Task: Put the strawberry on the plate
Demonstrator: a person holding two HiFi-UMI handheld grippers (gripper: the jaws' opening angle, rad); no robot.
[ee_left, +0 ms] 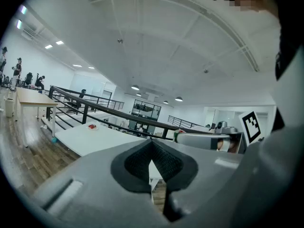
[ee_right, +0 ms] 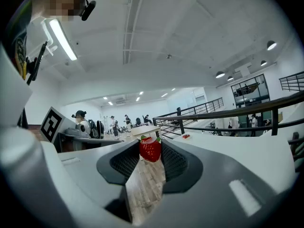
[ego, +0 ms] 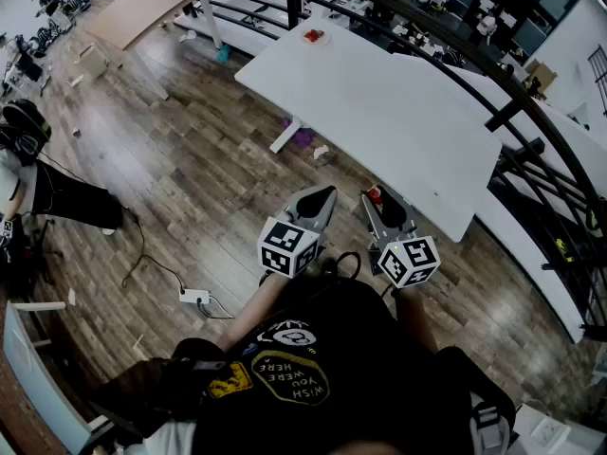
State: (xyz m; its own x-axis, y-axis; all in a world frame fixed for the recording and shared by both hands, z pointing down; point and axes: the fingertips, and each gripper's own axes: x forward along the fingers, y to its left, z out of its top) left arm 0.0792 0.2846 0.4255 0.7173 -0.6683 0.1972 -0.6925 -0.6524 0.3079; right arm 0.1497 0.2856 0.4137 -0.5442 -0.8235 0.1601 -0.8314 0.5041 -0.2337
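Right gripper (ee_right: 150, 145): your jaws are closed on the strawberry (ee_right: 150, 149), which sits pinched between the two dark ribbed pads near their tips, leafy end up, red body filling the gap. In the head view the same strawberry (ego: 375, 196) shows as a red spot at the tip of the right gripper (ego: 372, 199), held over the wooden floor (ego: 190, 188) just short of the near corner of the white table (ego: 398, 112). Left gripper (ee_left: 152, 145): your jaws are drawn together, tips meeting, with only a thin sliver of background showing below the contact and nothing between the pads. From the head camera the left gripper (ego: 325, 195) is beside the right one, both level in front of your body and pointing toward the table. The plate (ego: 313, 36) stands at the far end of the table, well apart from both grippers, and something small and red already lies on it. It also shows as a small disc on the tabletop in the left gripper view (ee_left: 91, 126) and in the right gripper view (ee_right: 185, 137).
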